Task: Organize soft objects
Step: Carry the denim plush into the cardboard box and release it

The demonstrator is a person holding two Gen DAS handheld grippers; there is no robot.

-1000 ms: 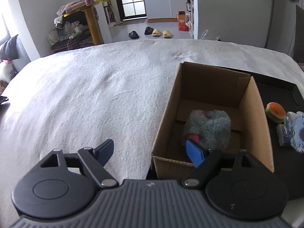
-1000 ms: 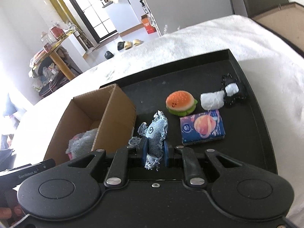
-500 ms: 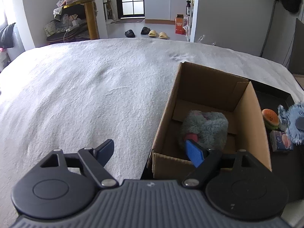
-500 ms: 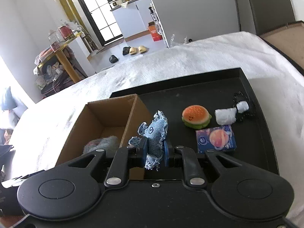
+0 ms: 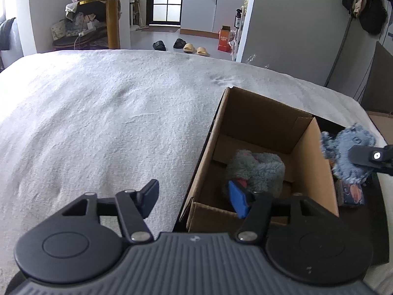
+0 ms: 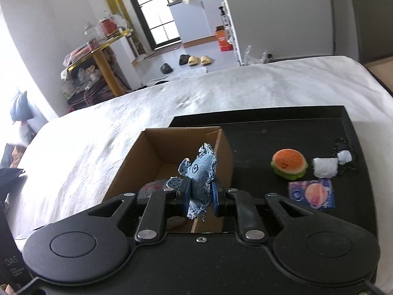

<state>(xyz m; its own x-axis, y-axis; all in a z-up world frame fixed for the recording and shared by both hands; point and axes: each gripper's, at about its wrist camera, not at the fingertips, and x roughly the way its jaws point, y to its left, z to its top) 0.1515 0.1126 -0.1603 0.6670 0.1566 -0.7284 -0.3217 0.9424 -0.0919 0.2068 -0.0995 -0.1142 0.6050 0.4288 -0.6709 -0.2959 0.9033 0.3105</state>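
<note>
White bedspread (image 5: 98, 123) — right gripper (image 6: 200, 196) pinching denim toy (image 6: 200, 172).

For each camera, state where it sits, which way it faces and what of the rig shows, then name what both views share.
Left wrist: sits on the left gripper, open and empty, facing forward over the white bedspread and the cardboard box holding a grey plush.
Right wrist: sits on the right gripper, facing the box's right wall and black tray, fingers shut on a denim toy.
Shared: box, denim toy, grey plush, tissue pack, bedspread.
</note>
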